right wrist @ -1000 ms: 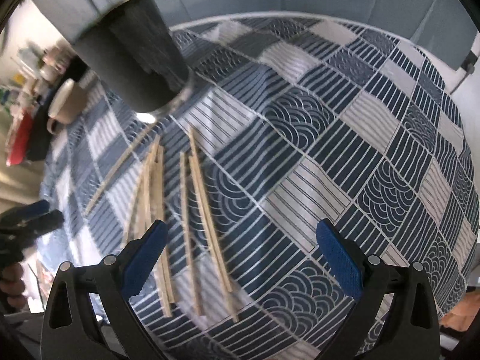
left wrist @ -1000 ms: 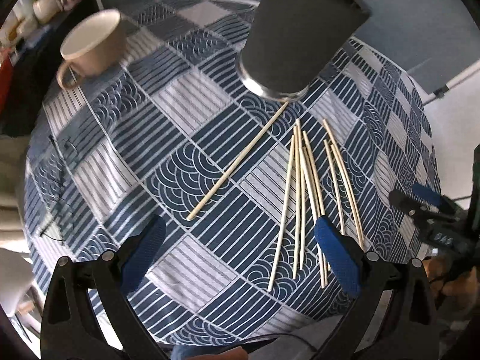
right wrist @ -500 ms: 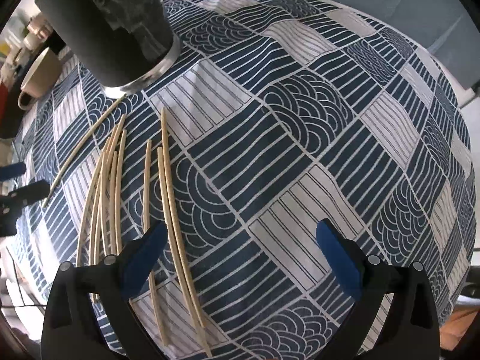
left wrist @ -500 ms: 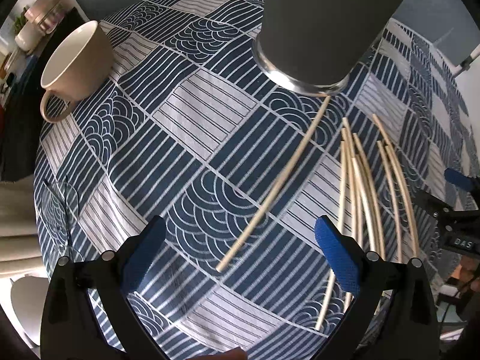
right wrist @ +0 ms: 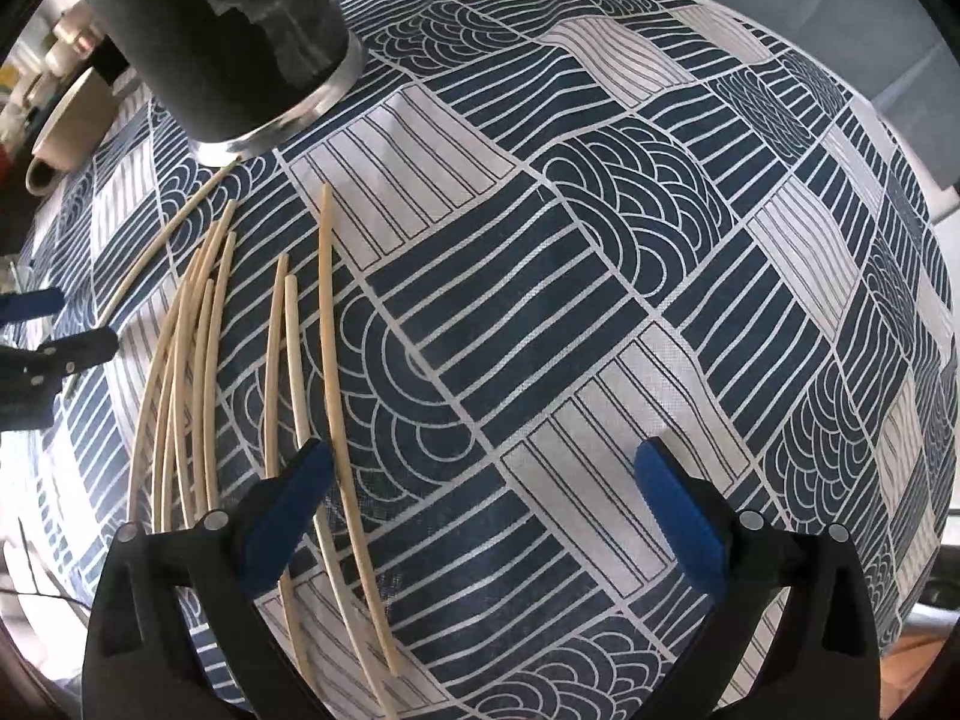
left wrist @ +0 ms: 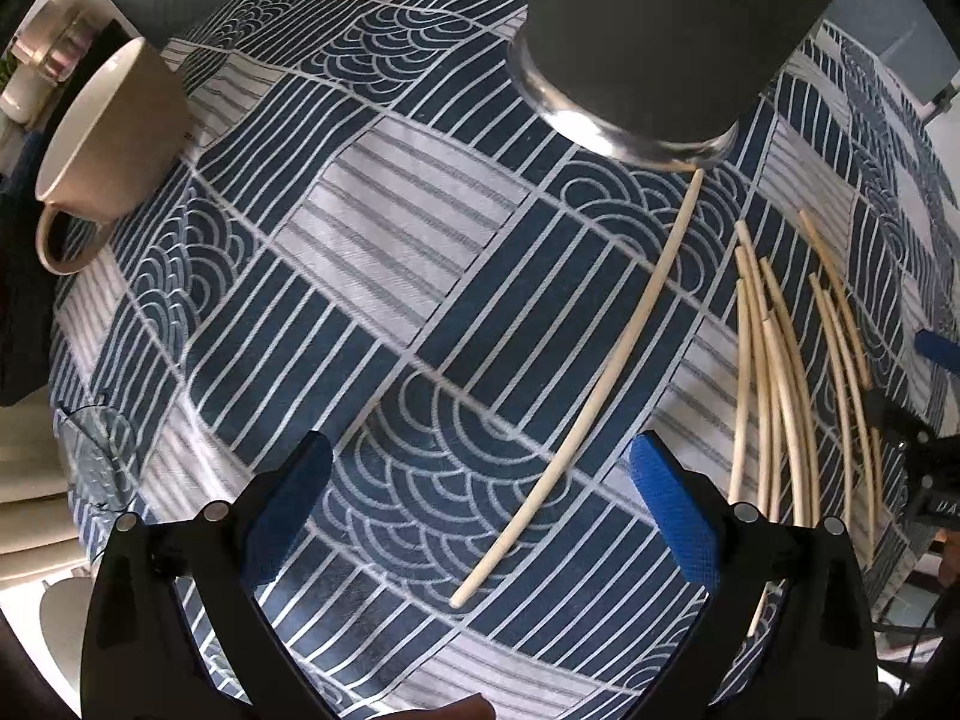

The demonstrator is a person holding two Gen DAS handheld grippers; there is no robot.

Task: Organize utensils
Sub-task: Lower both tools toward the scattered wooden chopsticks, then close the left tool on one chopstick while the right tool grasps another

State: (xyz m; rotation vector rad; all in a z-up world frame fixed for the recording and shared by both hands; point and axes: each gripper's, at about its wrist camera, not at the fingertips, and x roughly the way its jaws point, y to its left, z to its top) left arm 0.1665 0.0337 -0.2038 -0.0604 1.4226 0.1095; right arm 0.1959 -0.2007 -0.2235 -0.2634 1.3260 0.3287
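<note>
Left claw [left wrist: 480, 510]: spread wide, empty, low over the tabletop [left wrist: 384, 252]. A lone chopstick [left wrist: 606, 372] lies between its fingers, running toward 1 o'clock, far tip at the base of the dark tumbler [left wrist: 660, 30]. Loose chopsticks [left wrist: 780, 372] lie fanned at 3 o'clock. Beige mug [left wrist: 108, 138] at 10 o'clock.

Right claw [right wrist: 480, 510]: spread wide, empty. Its left finger sits over the fanned chopsticks at 9 o'clock; tumbler at 11 o'clock. Patterned blue-and-white cloth covers the tabletop.
</note>
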